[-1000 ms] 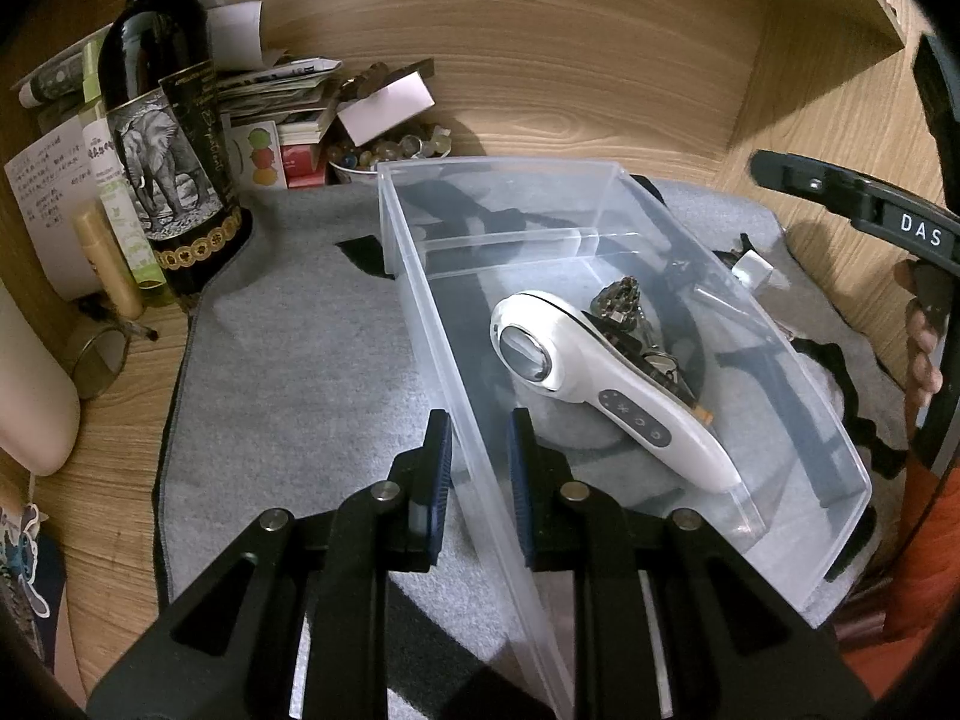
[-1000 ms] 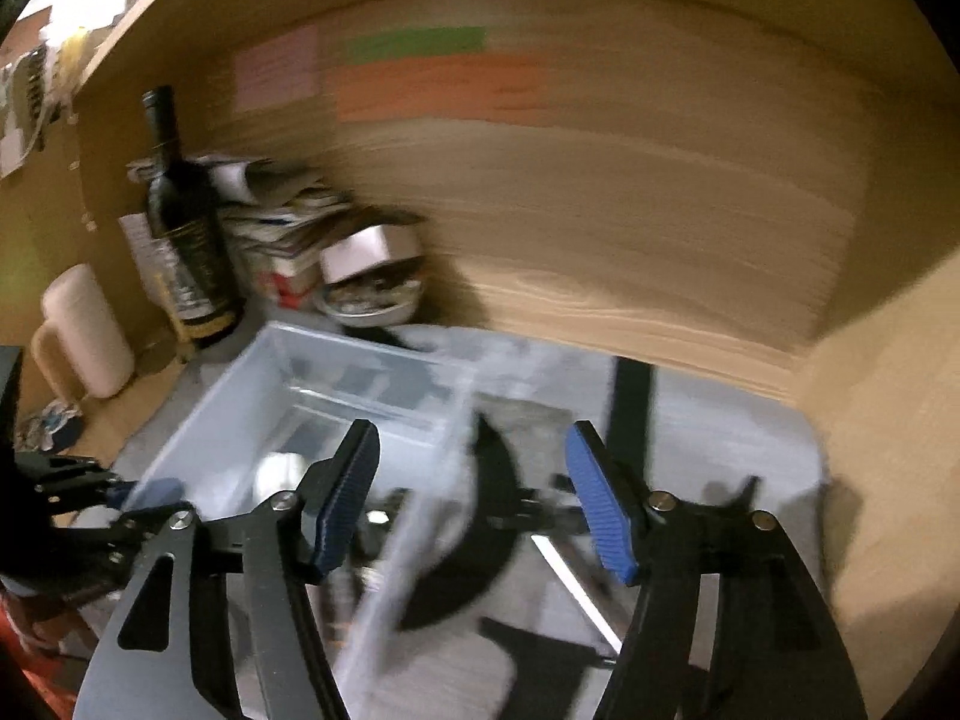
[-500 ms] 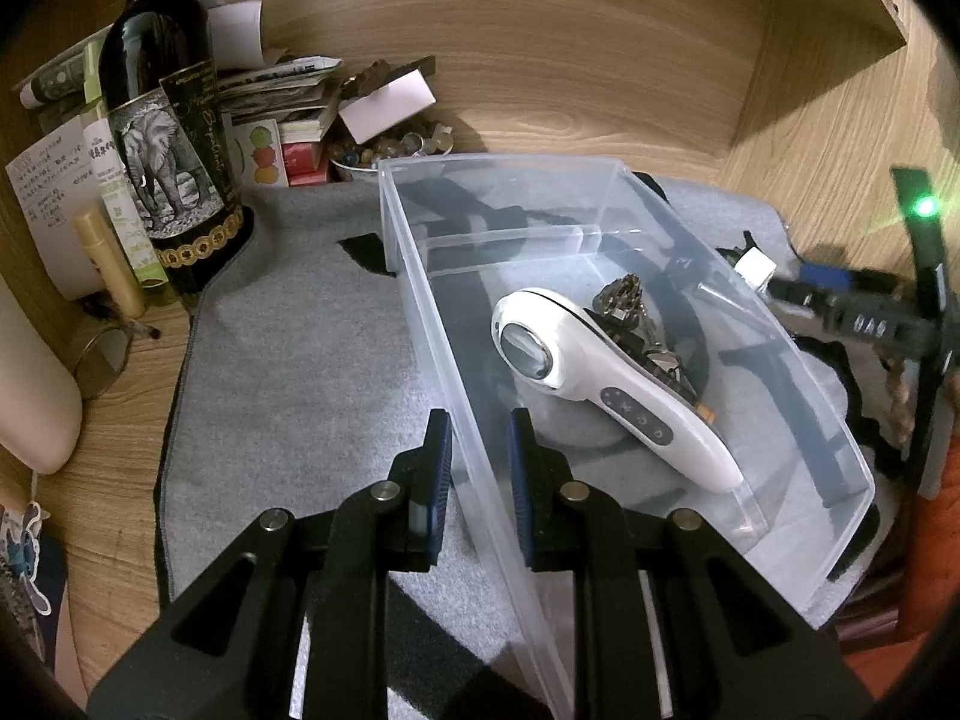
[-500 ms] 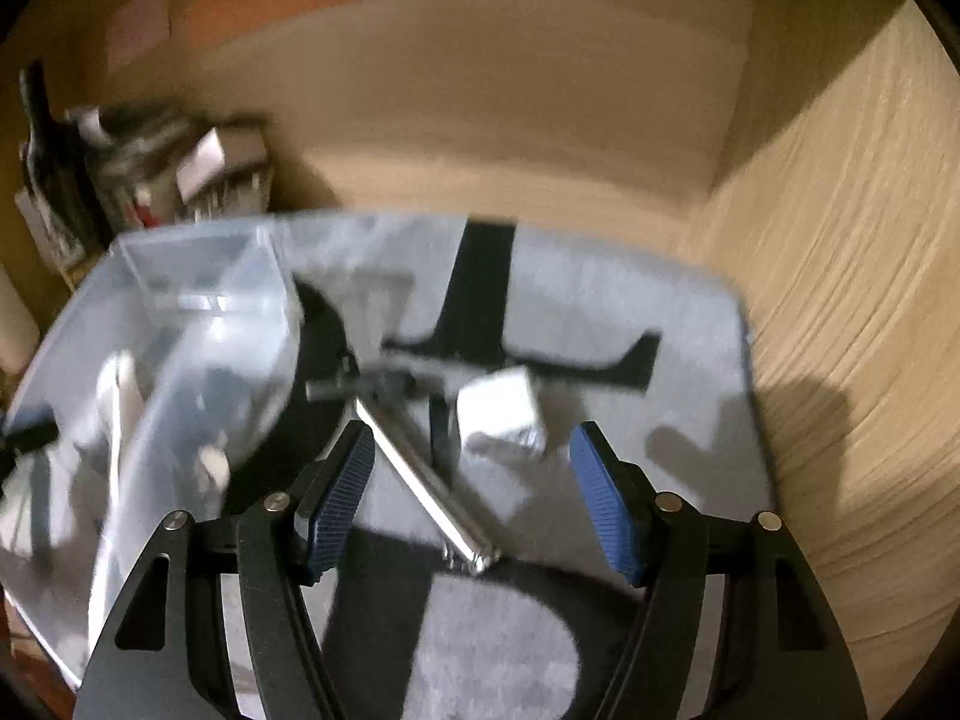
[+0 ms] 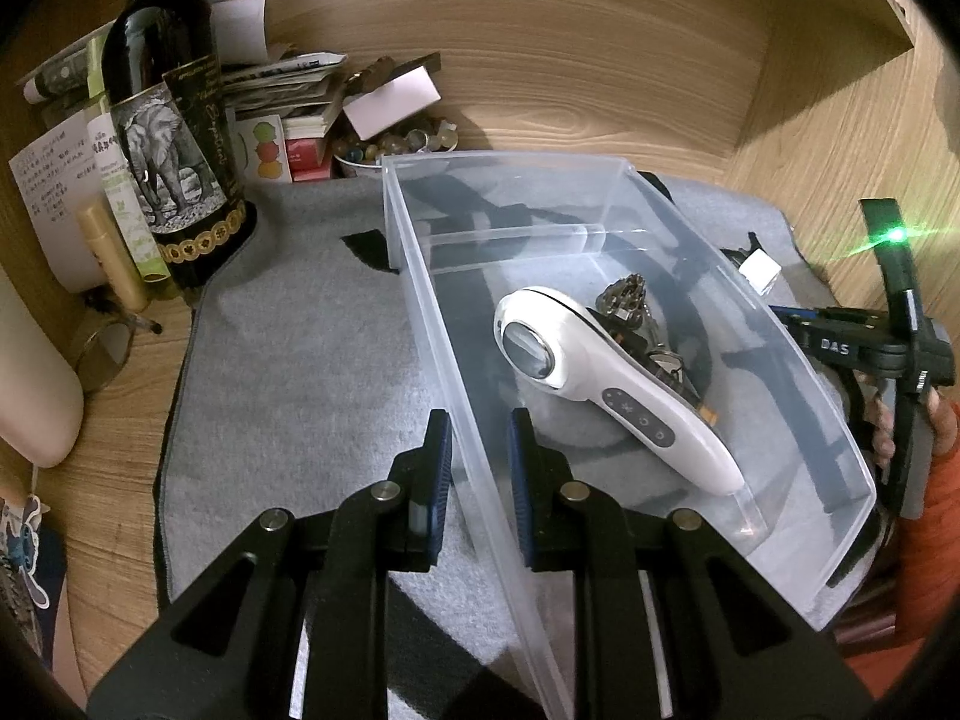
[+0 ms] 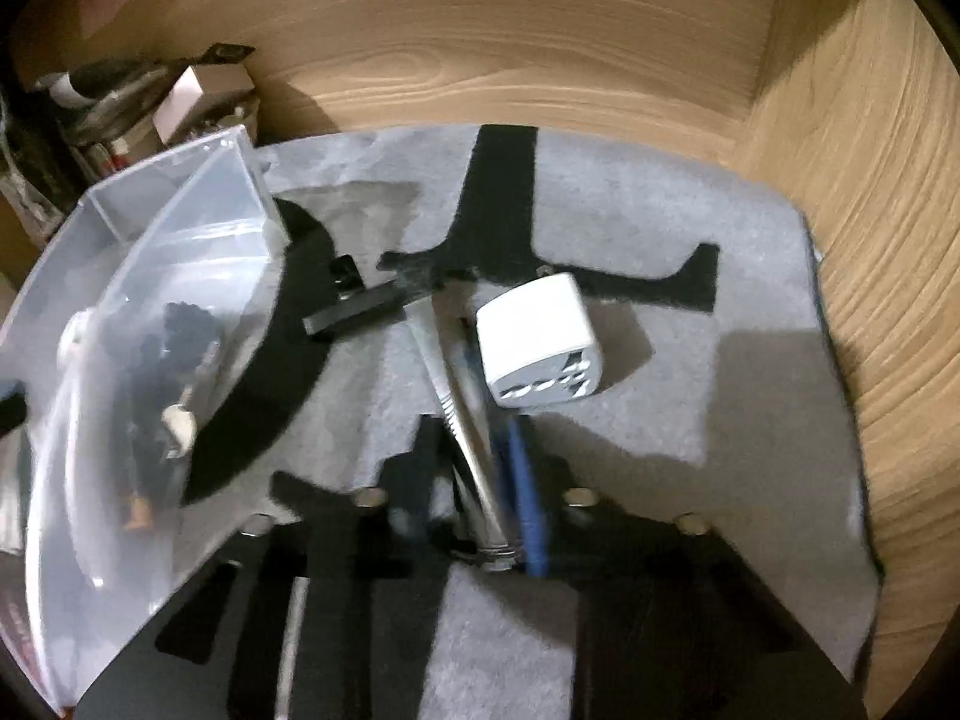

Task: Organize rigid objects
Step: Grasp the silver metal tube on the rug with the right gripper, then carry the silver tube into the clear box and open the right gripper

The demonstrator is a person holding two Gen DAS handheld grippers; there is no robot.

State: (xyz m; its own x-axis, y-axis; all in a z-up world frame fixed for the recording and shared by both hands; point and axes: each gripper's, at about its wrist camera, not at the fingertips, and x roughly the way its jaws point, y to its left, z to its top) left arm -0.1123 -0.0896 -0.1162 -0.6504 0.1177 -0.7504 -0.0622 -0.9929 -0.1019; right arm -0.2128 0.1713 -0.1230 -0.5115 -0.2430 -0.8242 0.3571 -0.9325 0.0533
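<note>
While our left gripper (image 5: 477, 468) pinches the near wall of the clear plastic bin (image 5: 624, 180), one pad on each side of the thin wall, the bin cannot slide on the grey felt mat (image 5: 300, 360). We think this is the reason for the hold: the bin is light and would move if something is dropped into it.

Inside the bin lie a white handheld device (image 5: 606, 396) and, just behind it and touching it, a dark metallic piece (image 5: 630, 312) that we cannot name with certainty. These look already sorted.

Our right gripper (image 6: 480, 480) is low over the mat, to the right of the bin. Its fingers are close together around a long silver metal tool (image 6: 462, 408), which has a black head (image 6: 354, 306) lying near the bin wall. The right wrist view is blurred, so we judge, but cannot be fully sure, that the pads are already tight on the shaft. The grip is on the lower part of the shaft, probably because it is the free part, not blocked by the neighbour.

A white cube adapter (image 6: 540, 342) rests on the mat just beside the shaft and seems to touch it. It may be pushed when the tool is lifted, so a straight upward lift seems safer.
</note>
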